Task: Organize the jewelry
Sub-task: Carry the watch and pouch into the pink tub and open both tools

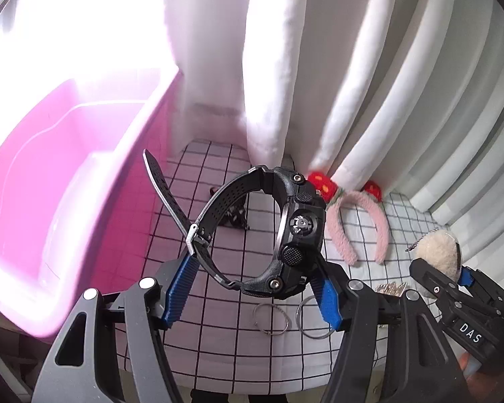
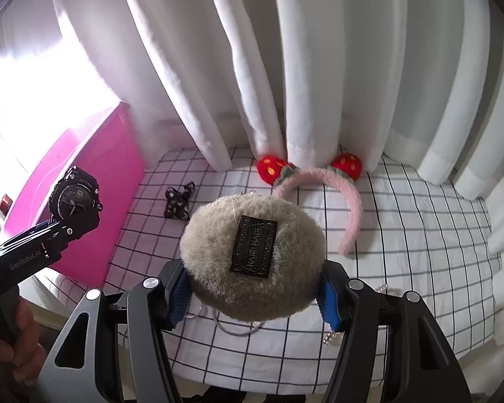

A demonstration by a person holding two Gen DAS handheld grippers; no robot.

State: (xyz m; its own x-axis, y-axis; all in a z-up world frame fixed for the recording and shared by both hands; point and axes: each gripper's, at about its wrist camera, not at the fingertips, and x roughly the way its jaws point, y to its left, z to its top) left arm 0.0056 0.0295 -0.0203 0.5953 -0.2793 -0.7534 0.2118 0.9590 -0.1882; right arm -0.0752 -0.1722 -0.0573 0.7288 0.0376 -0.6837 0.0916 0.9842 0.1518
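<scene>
**Left wrist view: watch aloft, pom-pom held at right**

Left wrist view shows the left gripper (image 1: 255, 288) closed on a black sports watch (image 1: 279, 235), its blue pads pressing the strap on one side and the case on the other (the loose strap end sticks up toward the upper left). The watch hangs above the checked cloth of the tabletop (image 1: 225, 346), just right of a pink plastic bin (image 1: 67, 181) whose rim reaches up to the left.

On the right wrist view, the right gripper (image 2: 252, 299) is clamped on a beige fluffy pom-pom (image 2: 252, 255) with a dark rectangular label on its upper face; it is lifted off the cloth. Behind it, a pink furry headband (image 2: 322, 194) with two red strawberry ornaments lies against the foot of a white curtain (image 2: 319, 67). A small black patterned bow (image 2: 179, 201) lies on the cloth between bin and headband. Thin metal hoop rings (image 1: 275, 315) lie on the cloth beneath the watch.
</scene>
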